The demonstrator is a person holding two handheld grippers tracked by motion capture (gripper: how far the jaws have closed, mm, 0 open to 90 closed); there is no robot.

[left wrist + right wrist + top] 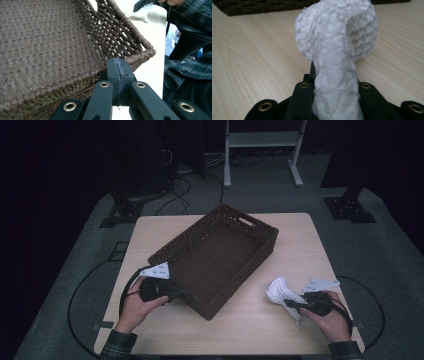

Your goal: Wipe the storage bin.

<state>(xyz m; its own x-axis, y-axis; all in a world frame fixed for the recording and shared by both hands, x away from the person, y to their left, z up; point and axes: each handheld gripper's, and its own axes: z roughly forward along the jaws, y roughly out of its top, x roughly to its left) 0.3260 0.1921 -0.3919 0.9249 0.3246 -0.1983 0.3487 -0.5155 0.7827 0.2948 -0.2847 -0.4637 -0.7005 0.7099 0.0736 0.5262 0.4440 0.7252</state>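
A dark brown wicker basket [185, 233] sits slantwise in the middle of the table, with nothing inside it. My left gripper [185, 295] is at the basket's near left side. In the left gripper view its jaws [117, 66] are pressed together with nothing between them, and the tips rest against the basket [50, 50] rim near a corner. At the near right, my right gripper [290, 303] is shut on a white knitted cloth [278, 290]. The cloth [342, 32] bunches up in front of the right gripper [332, 75], drapes back over it and hides the right jaw tip.
The light wooden table [300, 235] has bare room right of the basket [262, 6] and along its front edge. Behind the table, on the grey floor, are a white frame stand [262, 140], loose cables [180, 185] and dark stand bases [350, 210].
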